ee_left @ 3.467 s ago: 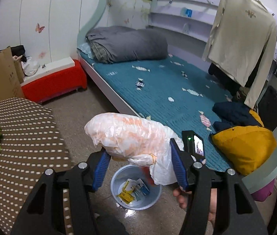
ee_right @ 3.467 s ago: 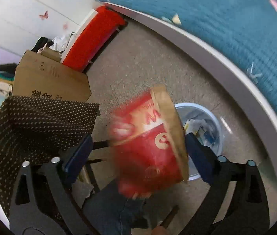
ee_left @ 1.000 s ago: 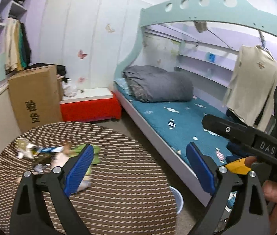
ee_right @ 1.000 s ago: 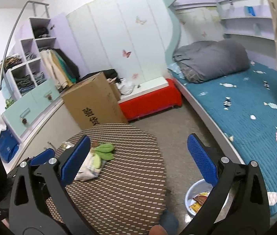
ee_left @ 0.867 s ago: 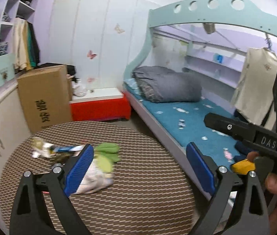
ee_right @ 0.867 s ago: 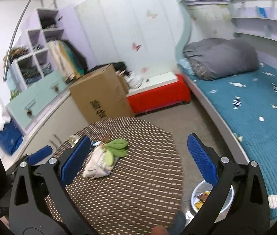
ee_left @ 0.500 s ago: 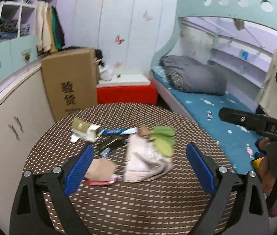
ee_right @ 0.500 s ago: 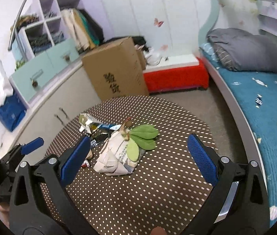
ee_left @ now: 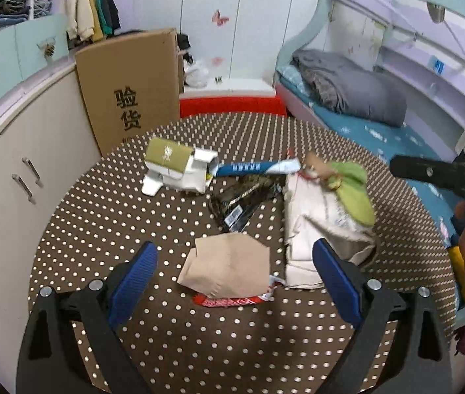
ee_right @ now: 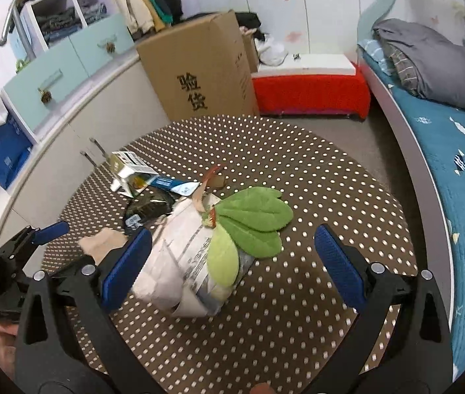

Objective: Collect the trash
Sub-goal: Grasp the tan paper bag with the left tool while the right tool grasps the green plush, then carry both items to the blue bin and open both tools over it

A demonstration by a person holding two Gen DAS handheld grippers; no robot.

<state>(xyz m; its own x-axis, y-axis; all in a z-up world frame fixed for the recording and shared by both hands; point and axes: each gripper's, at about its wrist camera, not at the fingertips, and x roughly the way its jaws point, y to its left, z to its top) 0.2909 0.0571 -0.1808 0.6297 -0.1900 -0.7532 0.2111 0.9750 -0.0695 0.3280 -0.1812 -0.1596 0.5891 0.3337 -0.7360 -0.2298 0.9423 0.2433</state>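
On the round polka-dot desk [ee_left: 107,216] the trash lies in a loose cluster, with the crumpled white paper bag [ee_right: 183,259] at its middle. Green leaves [ee_right: 252,220] lie on the bag's top and spill toward the bed side. The right tool [ee_right: 232,262] hovers over this bag with its jaws spread wide and nothing between them; its left blue pad [ee_right: 127,267] is just beside the bag's near edge, and the other pad stands well apart over bare cloth. Just beside the bag, away from the bed, lies a torn piece of brown paper [ee_left: 229,266] with a red wrapper [ee_left: 232,299] poking out from under it. The left tool [ee_left: 234,282] sits low in front of that brown paper, jaws also wide apart and holding nothing, the paper lying between the lines of its two pads. Beyond the brown paper, touching the bag's far side, is a dark foil wrapper [ee_left: 245,200]. Farther from the bag lies a blue and white sachet [ee_left: 255,167], one end reaching the bag's top, the other end meeting an opened white and olive carton [ee_left: 179,167]. Behind the desk stands a tall cardboard box [ee_left: 133,88]; whether anything is inside it cannot be seen. A bed [ee_right: 455,151] with a teal cover runs along the far side from the carton, a grey quilt [ee_right: 429,55] piled at its head.
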